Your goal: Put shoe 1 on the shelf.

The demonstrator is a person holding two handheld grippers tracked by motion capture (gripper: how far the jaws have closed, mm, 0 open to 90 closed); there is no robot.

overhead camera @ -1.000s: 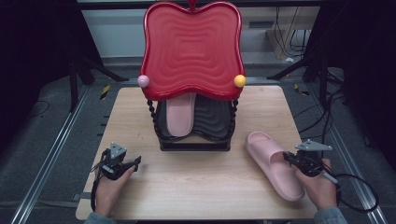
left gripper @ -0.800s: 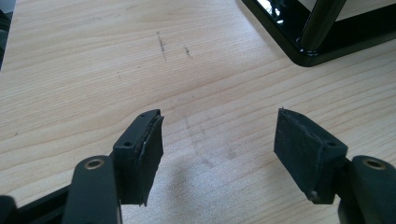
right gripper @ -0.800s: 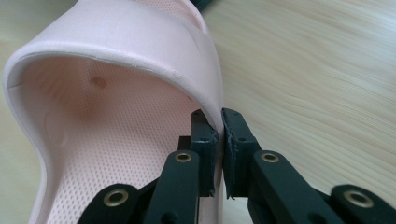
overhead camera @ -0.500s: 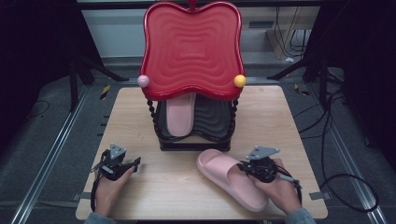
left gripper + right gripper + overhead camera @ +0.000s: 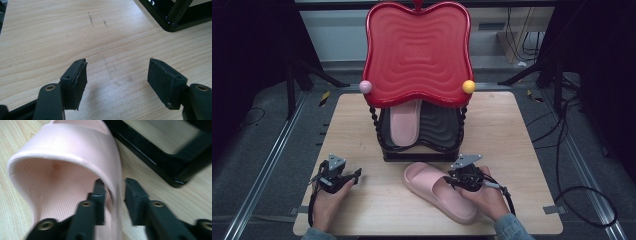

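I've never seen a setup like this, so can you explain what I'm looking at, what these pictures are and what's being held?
A person sits at a wooden table with a hand-held gripper in each hand. The high view looks down from above; each of the other two pictures comes from a camera riding on one gripper. On the table stands a black rack with a red top, one pink slipper inside. A second slipper lies in front. The right gripper straddles its side wall; its fingers have just been opening, so it looks released. The left gripper is open over bare wood.
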